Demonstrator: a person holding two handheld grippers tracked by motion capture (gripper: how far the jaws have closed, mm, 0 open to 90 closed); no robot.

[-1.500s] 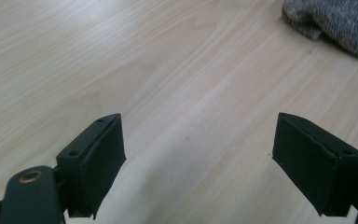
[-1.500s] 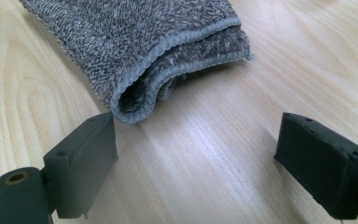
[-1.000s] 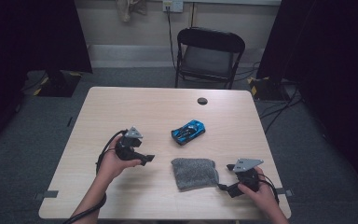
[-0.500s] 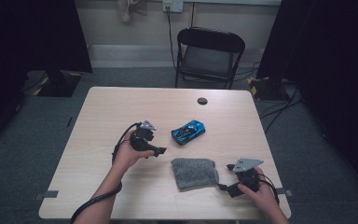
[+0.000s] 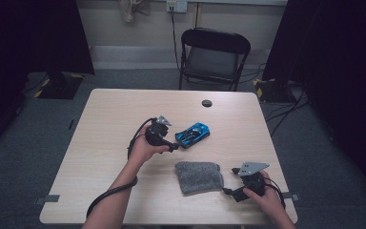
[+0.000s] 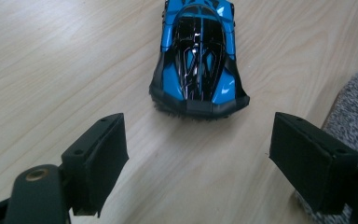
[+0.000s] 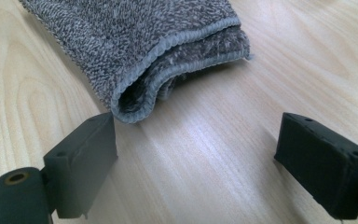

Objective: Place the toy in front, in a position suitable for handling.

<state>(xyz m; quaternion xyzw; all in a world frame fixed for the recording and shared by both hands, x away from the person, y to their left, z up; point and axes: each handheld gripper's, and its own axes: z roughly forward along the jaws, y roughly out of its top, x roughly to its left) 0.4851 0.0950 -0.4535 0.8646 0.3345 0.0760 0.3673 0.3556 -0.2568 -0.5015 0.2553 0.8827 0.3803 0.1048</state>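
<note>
we're closing in on the blue toy car (image 5: 192, 135) now, our left tongs (image 5: 176, 145) sitting just short of its near end with the jaws spread wide and nothing between them. from the left gripper view the car (image 6: 197, 58) lies dead ahead on the wooden surface (image 5: 109, 119), nose or tail toward us, we can't tell which, lined up neatly in the gap between the two black pads. off to the side, the folded grey towel (image 5: 198, 176) rests near the front of the surface, and our right tongs (image 5: 228, 192) wait low beside its edge, jaws wide and holding nothing too; the right gripper view shows the towel's rolled hem (image 7: 158, 60) just ahead of one pad. we'd call this the approach for the car pickup, with the grasp not yet made. next up, by our reckoning: slide forward so the pads flank the car's sides, keep low, then squeeze evenly, since that glossy shell looks likely to skate away if nudged.
</note>
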